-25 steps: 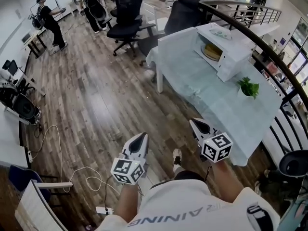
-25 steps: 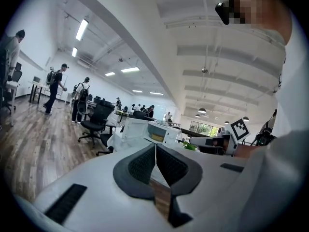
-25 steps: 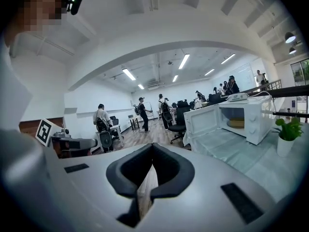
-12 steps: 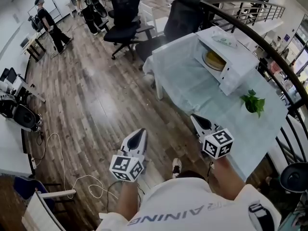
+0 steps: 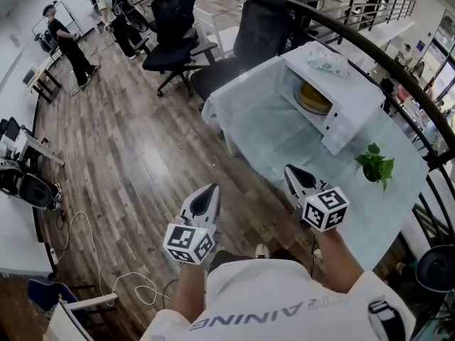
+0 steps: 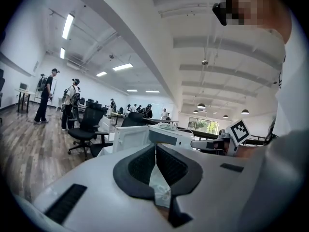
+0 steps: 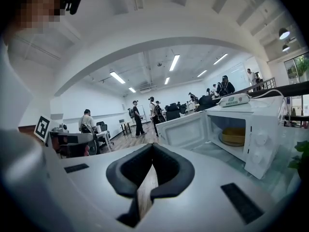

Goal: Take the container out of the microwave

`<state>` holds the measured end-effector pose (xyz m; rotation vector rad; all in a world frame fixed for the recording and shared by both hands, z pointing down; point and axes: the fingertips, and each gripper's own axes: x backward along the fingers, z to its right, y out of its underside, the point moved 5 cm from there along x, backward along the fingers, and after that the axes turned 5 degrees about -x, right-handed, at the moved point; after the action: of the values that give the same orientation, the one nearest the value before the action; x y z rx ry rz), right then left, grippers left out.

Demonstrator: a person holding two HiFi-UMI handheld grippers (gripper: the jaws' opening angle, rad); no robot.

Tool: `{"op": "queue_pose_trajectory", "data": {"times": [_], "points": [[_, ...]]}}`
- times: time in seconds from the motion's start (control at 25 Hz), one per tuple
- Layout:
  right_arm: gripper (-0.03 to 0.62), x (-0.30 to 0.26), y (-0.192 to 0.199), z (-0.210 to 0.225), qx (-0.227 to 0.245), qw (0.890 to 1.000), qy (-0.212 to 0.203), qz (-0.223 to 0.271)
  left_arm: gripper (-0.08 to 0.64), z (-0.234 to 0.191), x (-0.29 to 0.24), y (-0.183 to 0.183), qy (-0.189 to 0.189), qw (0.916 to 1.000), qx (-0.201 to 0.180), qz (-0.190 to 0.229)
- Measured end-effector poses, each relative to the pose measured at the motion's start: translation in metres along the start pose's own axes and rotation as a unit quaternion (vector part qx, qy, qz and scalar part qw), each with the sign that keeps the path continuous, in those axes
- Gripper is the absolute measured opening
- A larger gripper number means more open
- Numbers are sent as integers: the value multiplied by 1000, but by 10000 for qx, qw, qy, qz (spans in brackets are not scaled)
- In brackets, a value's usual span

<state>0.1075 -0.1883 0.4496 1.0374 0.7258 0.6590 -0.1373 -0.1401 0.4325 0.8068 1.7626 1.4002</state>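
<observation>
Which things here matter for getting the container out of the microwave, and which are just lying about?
For the job: white microwave, door open; yellow round container inside it; left gripper and right gripper, both shut and empty.
Lying about: small green plant; white packet on the microwave; black office chairs.

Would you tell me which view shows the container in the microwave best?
The right gripper view: it looks into the open microwave at the yellow container. The head view shows it small, from above, partly under the roof. The left gripper view shows only the microwave's outside.
</observation>
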Motion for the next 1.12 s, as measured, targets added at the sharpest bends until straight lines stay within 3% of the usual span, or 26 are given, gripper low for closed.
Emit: {"op": "queue_pose_trajectory", "data": {"times": [0.2, 0.4, 0.8, 1.12], "points": [[21, -20, -7, 25, 7, 9992, 397, 27, 37, -20, -42, 1, 403, 9992, 58, -39], [21, -44, -19, 41, -14, 9944, 1047, 170, 37, -58, -94, -3, 1014, 9948, 86, -61], [23, -95, -31, 24, -92, 9763, 2125, 405, 37, -125, -163, -28, 2208, 9750, -195, -126], [22, -103, -31, 27, -123, 9636, 2645, 362, 37, -139, -188, -26, 2678, 9632, -103, -200]]}}
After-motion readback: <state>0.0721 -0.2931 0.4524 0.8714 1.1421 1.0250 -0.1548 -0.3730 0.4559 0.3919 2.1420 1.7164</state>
